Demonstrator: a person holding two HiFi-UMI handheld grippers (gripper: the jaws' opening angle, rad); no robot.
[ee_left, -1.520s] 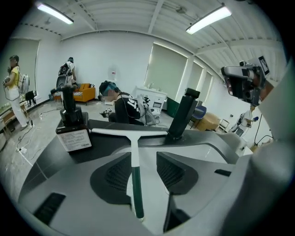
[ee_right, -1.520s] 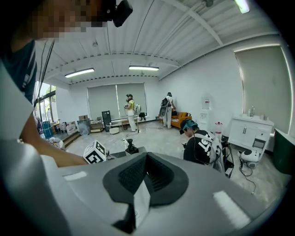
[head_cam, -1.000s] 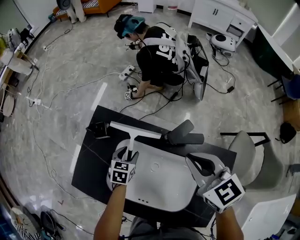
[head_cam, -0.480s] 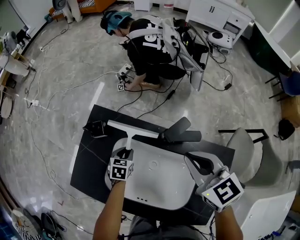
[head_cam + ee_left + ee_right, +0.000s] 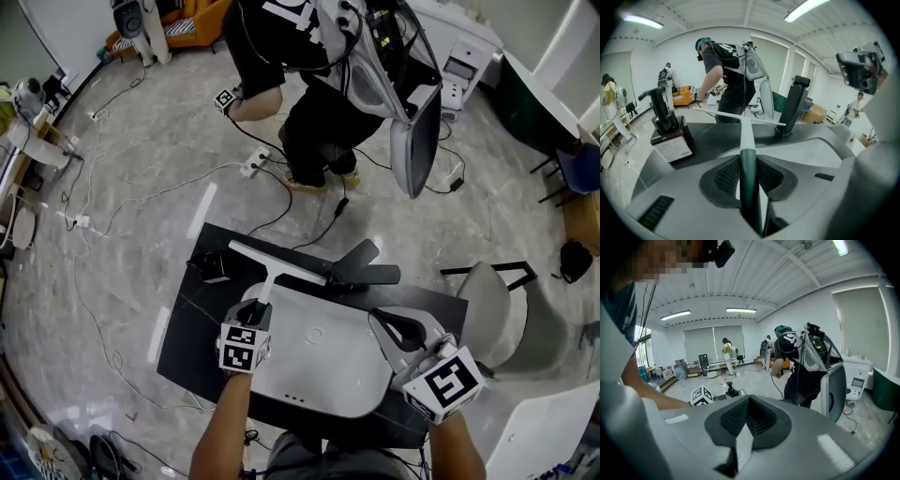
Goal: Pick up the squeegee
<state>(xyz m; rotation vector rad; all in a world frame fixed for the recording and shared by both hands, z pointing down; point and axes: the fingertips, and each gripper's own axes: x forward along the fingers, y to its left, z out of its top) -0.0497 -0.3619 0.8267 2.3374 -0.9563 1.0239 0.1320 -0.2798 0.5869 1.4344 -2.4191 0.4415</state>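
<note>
Grip: left gripper (image 5: 749, 174) is clenched on the squeegee (image 5: 278, 263) by its dark green handle. Its jaws have just been closing, with the handle between the pads. Blade lies across the sink's far edge, with the black pump bottle (image 5: 208, 265) at its left end and the black faucet (image 5: 361, 267) at its right. Can't tell if the blade is clear of the black table (image 5: 187, 347).

Raise it straight up and don't let the handle roll in the pads; 1 blade end could clip the faucet.

Right gripper (image 5: 405, 330) is pinched together and empty, over the right of the white sink (image 5: 347, 375). Keep it out of the way.
</note>
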